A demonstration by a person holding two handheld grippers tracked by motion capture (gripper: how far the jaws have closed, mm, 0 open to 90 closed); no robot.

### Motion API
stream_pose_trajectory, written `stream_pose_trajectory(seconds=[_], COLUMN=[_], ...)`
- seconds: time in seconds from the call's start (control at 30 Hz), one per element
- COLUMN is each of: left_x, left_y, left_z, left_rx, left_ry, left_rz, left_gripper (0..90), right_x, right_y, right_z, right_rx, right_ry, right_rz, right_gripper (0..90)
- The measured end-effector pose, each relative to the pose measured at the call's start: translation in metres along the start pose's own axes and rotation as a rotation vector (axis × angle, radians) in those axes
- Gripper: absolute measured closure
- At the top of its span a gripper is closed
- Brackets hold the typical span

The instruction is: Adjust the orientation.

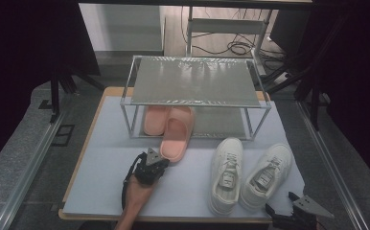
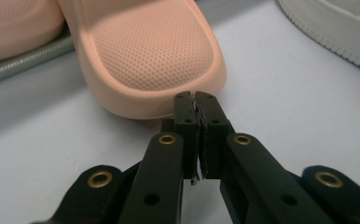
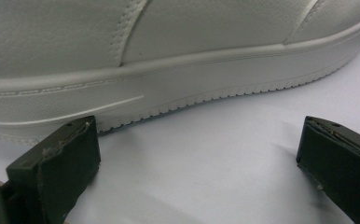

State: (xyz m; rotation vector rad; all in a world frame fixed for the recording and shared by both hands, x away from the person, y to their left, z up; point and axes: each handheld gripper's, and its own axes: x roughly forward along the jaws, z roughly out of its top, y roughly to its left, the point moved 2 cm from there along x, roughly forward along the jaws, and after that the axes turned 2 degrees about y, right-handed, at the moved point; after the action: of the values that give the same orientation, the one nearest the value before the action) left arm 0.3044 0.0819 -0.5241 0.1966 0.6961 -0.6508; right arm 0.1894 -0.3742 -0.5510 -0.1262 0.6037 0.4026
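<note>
**Mia:** Where was the left gripper (image 1: 160, 154)?

**Ben:** It sat close to the person's side of the desk (image 1: 101, 187), right at the heel of the pink slipper (image 1: 177, 134). Its jaws were pressed together with nothing between them. In the left gripper view the tips (image 2: 196, 103) were right up against the slipper's heel edge (image 2: 155, 65). I could not tell if they really touched it.

**Mia:** And the slipper itself?

**Ben:** Its toe end was under the shoe rack (image 1: 195, 98), on the low shelf. Its heel stuck out onto the desk. The other pink slipper (image 1: 154, 120) lay just beside it, deeper under the rack.

**Mia:** How should the push have been done?

**Ben:** I think slowly and straight, aimed at the middle of the heel. Off to one side, the slipper might have spun and bumped its twin. Keeping the tips low would have stopped them sliding up over the soft rim.

**Mia:** What about the right gripper (image 1: 295, 211)?

**Ben:** Its jaws stood wide apart with nothing held. It waited near the heels of the two white sneakers (image 1: 248, 175), which were in front of the rack.

**Mia:** Any words to read?

**Ben:** No. The sneaker tongues had little tags, but they were too small to read.
</note>
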Motion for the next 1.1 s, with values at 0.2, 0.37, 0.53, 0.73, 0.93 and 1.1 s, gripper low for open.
stream_pose_trajectory(seconds=[0.2, 0.37, 0.53, 0.73, 0.93, 1.1], left_x=[0.004, 0.008, 0.014, 0.021, 0.026, 0.032], left_y=[0.001, 0.002, 0.003, 0.007, 0.011, 0.018], left_z=[0.009, 0.017, 0.022, 0.027, 0.032, 0.035], left_rx=[-0.004, -0.007, -0.002, -0.015, -0.017, -0.029], left_ry=[-0.020, -0.029, -0.023, -0.027, -0.021, -0.019], left_rz=[0.005, 0.011, 0.022, 0.029, 0.040, 0.049], left_gripper=[87.4, 87.4, 87.1, 87.1, 87.1, 87.2], right_x=[0.000, 0.000, 0.000, 0.000, 0.000, 0.000], right_y=[0.000, 0.000, 0.000, 0.000, 0.000, 0.000], right_z=[0.000, 0.000, 0.000, 0.000, 0.000, 0.000], right_rx=[0.000, 0.000, 0.000, 0.000, 0.000, 0.000], right_ry=[0.000, 0.000, 0.000, -0.001, -0.002, -0.001], right_rz=[0.000, 0.000, 0.001, 0.001, 0.002, 0.001], right_gripper=[0.0, 0.0, 0.0, 0.0, 0.0, 0.0])
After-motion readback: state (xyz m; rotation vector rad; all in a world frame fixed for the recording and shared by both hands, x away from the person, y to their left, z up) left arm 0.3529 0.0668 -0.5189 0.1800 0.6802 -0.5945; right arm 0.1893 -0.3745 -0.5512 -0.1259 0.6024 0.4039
